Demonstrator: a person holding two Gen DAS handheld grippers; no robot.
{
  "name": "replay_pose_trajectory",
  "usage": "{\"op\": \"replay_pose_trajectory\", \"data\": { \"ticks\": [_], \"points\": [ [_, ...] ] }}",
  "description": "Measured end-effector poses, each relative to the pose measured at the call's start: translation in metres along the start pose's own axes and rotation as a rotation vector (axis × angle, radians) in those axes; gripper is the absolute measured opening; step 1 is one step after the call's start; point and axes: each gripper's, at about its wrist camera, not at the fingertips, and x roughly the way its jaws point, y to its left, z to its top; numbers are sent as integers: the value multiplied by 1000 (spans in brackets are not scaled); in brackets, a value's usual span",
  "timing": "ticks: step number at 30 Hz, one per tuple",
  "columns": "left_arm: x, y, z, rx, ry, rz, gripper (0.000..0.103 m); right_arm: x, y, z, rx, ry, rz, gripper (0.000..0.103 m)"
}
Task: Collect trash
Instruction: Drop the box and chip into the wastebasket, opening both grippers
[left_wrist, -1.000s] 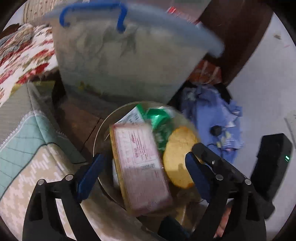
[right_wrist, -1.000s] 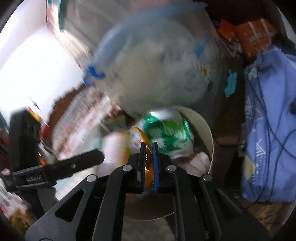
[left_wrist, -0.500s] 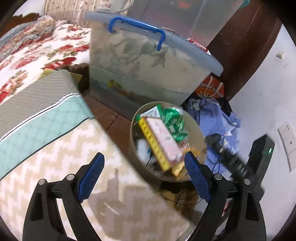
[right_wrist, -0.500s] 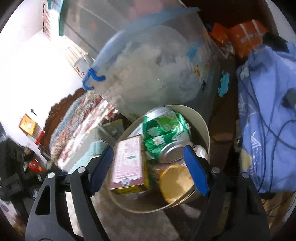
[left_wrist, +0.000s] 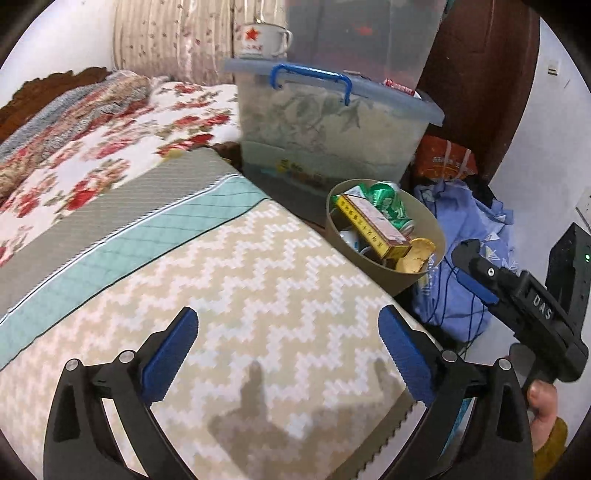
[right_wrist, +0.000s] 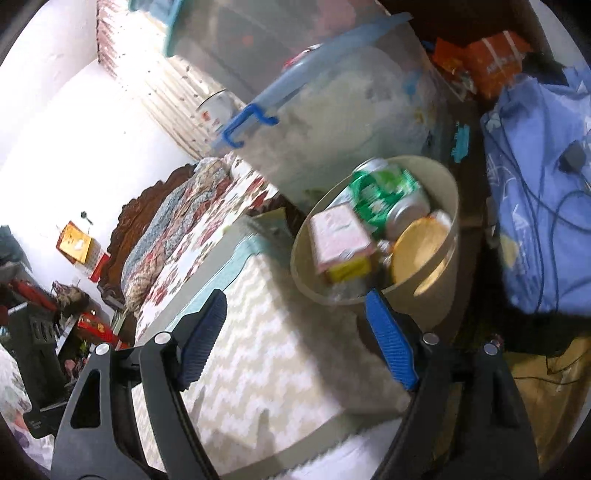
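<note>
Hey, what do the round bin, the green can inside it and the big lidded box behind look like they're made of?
Bin: likely plastic, matte beige, with thin smooth walls. Green can: metal, probably aluminium, judging by the shiny silver end and crumpled side. Box: translucent plastic, frosted, since its contents show through faintly, with a blue clip handle.

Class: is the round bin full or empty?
Nearly full: the bin holds a box, green can and round yellow piece up to its rim.

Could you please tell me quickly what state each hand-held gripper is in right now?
Left hand-held gripper: jaws just opened further, holding nothing.
Right hand-held gripper: open, holding nothing.
</note>
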Motion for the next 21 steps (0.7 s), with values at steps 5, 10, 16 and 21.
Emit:
{"op": "replay_pose_trajectory", "data": {
  "ticks": [5, 10, 16, 21],
  "points": [
    [-26, 8, -17, 3, -21, 42, 94, -13, 26, -23, -17, 6, 9, 78],
    [-51, 19, -32, -13, -46, 95, 94, -25, 45, -37, -13, 1, 17, 79],
    [-75, 32, -47, -33, -67, 154, 94, -35, 65, -49, -23, 0, 23, 79],
    [-86, 40, -57, -59, -71, 176, 94, -42, 83, -59, -53, 5, 28, 80]
  ]
}}
